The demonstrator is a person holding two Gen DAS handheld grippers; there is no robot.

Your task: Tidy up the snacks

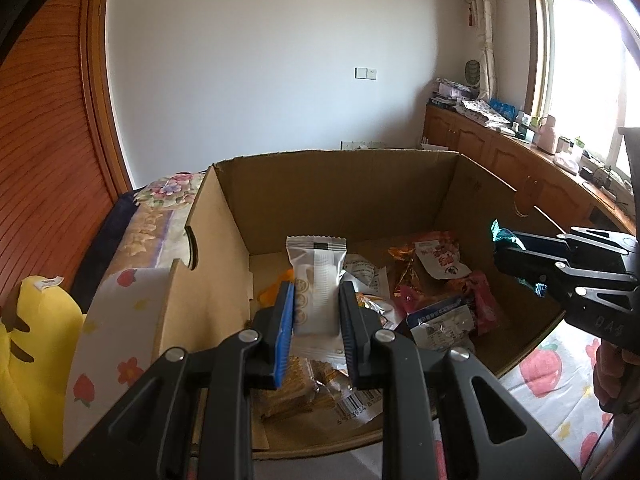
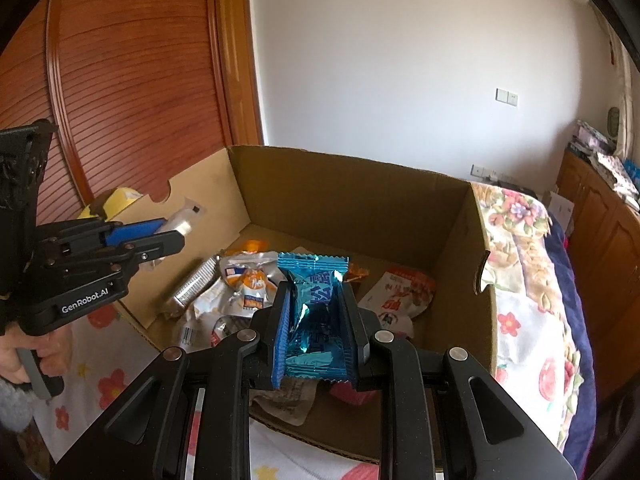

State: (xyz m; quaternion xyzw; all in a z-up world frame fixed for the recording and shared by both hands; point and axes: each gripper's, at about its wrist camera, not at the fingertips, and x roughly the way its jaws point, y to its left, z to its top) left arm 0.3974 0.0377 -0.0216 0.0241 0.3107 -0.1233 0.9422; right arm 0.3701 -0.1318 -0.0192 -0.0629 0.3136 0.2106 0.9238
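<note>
My left gripper (image 1: 316,292) is shut on a white-and-silver snack packet (image 1: 316,276) and holds it over the open cardboard box (image 1: 332,184). My right gripper (image 2: 314,294) is shut on a shiny blue snack packet (image 2: 314,312), also above the box (image 2: 352,200). Several loose snack packets lie on the box floor, among them a red-and-white one (image 1: 440,260) and an orange-and-white one (image 2: 248,284). The right gripper (image 1: 516,256) shows at the right edge of the left wrist view. The left gripper (image 2: 176,228) shows at the left of the right wrist view.
The box stands on a bed with a strawberry-print sheet (image 1: 536,368) and a floral quilt (image 2: 524,240). A yellow plush toy (image 1: 28,344) lies left of the box. A wooden wardrobe (image 2: 132,80) and a wooden cabinet (image 1: 500,152) line the walls.
</note>
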